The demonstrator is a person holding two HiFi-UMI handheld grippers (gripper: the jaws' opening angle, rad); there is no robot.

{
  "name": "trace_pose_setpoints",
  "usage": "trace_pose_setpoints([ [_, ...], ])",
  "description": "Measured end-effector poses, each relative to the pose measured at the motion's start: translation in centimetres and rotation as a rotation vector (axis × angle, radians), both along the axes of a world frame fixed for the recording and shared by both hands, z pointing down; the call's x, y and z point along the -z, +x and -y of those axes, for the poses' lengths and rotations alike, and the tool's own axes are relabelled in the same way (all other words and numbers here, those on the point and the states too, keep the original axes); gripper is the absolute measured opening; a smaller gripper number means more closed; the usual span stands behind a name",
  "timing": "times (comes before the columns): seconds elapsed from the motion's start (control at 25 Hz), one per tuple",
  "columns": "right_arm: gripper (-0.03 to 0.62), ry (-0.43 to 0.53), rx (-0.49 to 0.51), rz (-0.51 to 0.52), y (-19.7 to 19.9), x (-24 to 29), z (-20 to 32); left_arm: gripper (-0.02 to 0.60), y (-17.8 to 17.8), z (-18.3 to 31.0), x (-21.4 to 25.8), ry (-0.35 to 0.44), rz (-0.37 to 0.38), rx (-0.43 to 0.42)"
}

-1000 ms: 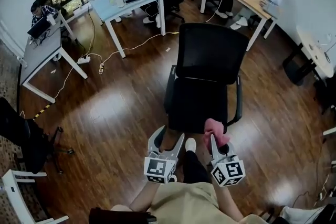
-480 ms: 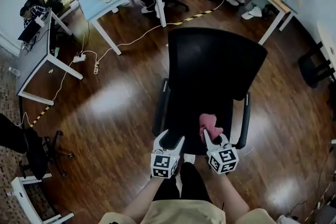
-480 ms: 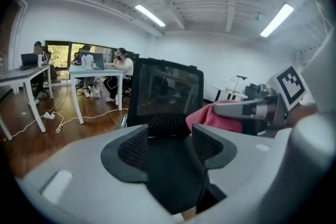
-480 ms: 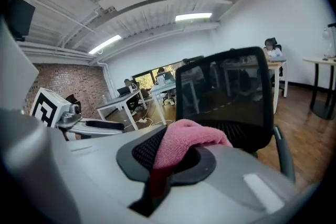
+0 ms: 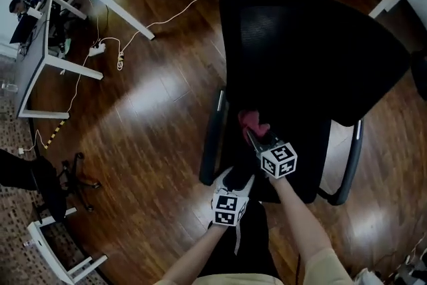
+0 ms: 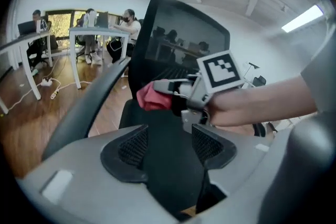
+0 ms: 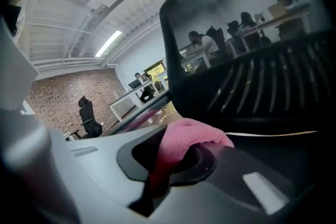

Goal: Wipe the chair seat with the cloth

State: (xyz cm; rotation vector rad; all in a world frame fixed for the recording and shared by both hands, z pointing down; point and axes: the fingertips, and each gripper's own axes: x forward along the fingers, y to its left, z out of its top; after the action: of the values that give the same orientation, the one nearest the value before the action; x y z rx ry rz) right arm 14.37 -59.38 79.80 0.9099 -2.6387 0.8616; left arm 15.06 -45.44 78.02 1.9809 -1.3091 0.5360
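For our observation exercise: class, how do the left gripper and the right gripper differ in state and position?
The right gripper is shut on the pink cloth; the left gripper is open and empty. The right gripper reaches farther over the chair seat, while the left gripper hangs near its front edge. Both carry a marker cube.

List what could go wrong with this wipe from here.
1. The cloth is bunched in the right tool. Dragged over the seat, it might wipe only a narrow strip or pull free.
2. The left tool is open and holds nothing, so the chair may swivel or slide on the glossy floor.
3. The cloth is close to the armrest; a sideways stroke could knock it.
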Motion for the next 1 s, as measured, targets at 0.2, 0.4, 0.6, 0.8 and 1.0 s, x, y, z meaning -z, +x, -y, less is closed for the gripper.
trace_pose_setpoints([
  [0.2, 0.017, -0.018, -0.006, -0.027, -6.7, -9.8, 4.8, 0.249, -1.8, -2.1, -5.5, -0.121, -0.041, 0.012],
  [0.4, 0.014, 0.064, -0.040, -0.278, -4.9, -14.7, 7.3, 0.249, -2.4, -2.9, -7.2, -0.119, -0.031, -0.026],
  [0.6, 0.014, 0.054, -0.344, -0.638, 16.8, -15.9, 7.7, 0.227, 0.3, -3.2, -8.8, -0.132, -0.051, -0.066],
  [0.8, 0.014, -0.076, -0.627, -0.835, 35.6, -15.1, 6.2, 0.241, 1.5, -2.3, -8.9, -0.135, -0.061, -0.085],
  [1.0, 0.014, -0.105, -0.439, -0.611, 23.1, -15.6, 4.9, 0.252, 0.7, -2.2, -9.5, -0.168, -0.036, -0.063],
])
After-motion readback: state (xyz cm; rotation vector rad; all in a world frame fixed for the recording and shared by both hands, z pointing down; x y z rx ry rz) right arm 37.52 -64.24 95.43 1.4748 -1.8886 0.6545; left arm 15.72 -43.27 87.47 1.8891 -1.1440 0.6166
